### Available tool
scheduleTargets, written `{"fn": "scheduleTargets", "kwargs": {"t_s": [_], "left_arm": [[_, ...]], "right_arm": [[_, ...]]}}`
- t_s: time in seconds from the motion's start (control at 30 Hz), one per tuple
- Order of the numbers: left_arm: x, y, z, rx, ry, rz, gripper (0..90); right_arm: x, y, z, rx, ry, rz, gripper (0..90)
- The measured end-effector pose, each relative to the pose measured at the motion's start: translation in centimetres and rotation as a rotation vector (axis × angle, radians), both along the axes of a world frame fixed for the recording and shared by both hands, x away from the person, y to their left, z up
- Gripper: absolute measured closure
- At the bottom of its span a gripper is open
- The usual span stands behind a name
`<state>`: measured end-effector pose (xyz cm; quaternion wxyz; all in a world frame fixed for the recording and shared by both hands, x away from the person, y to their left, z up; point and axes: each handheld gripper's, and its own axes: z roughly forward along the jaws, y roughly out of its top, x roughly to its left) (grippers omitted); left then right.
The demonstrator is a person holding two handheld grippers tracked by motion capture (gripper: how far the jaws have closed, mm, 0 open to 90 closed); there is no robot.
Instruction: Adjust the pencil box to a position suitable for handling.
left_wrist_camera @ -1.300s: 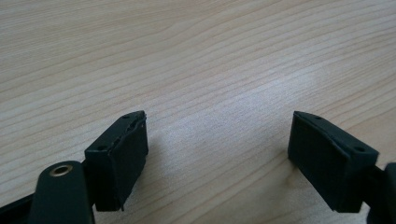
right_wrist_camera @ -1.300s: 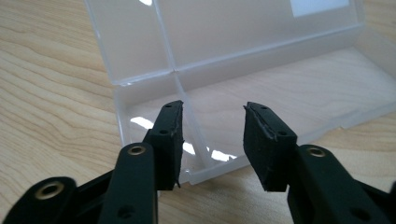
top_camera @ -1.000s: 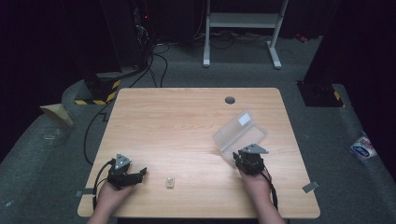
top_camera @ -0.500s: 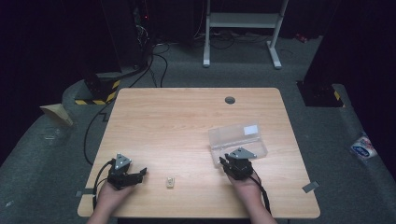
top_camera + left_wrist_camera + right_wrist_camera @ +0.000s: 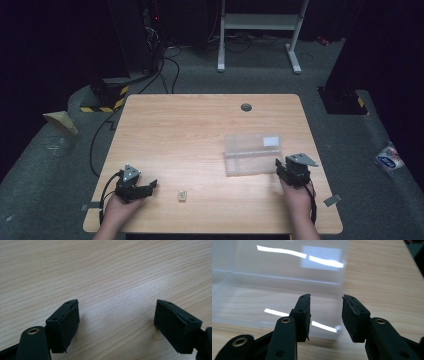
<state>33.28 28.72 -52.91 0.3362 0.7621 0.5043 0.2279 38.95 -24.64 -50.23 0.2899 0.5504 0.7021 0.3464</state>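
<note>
A clear plastic box [image 5: 251, 154] with a white label lies flat on the right half of the wooden table [image 5: 200, 130]. My right gripper [image 5: 284, 169] stands open at the box's near right corner. In the right gripper view that corner of the box [image 5: 274, 297] sits just ahead of and between the jaws of my right gripper [image 5: 325, 317], which do not press on it. My left gripper [image 5: 149, 187] rests open at the front left, and in the left gripper view my left gripper [image 5: 116, 320] has bare wood between its jaws. A small tan piece [image 5: 183, 195] lies to its right.
A round grommet hole [image 5: 246, 107] sits near the table's far edge. Beyond the table are a white metal stand [image 5: 260, 22], cables and a dark floor. A packet [image 5: 389, 159] lies on the floor at the right.
The clear box, held tilted up a second ago, now lies flat on the table. My right gripper has let go of it and moved right to its corner. The left gripper has stayed put.
</note>
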Motion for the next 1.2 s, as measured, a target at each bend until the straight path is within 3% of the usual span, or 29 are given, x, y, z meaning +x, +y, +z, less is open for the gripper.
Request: {"fn": "scheduleTargets", "kwargs": {"t_s": [0.1,0.2,0.23,0.57,0.83,1.2], "left_arm": [[0.0,0.0,0.0,0.0,0.0,-0.001,20.8],[0.0,0.0,0.0,0.0,0.0,0.0,20.8],[0.0,0.0,0.0,0.002,-0.001,0.0,20.8],[0.0,0.0,0.0,0.001,-0.001,0.002,20.9],[0.0,0.0,0.0,0.001,-0.001,0.0,20.9],[0.0,0.0,0.0,0.001,-0.001,-0.003,21.0]], "right_arm": [[0.3,-1.3,-0.2,0.046,0.019,-0.03,59.0],[0.5,-1.4,-0.4,0.047,0.028,-0.028,61.5],[0.8,-1.4,-0.7,0.061,0.054,-0.023,64.7],[1.0,-0.8,-1.3,0.049,0.101,-0.014,77.1],[0.5,-0.7,-1.5,0.05,0.102,-0.012,79.8],[0.1,1.7,-1.2,0.035,0.087,0.063,78.1]]}}
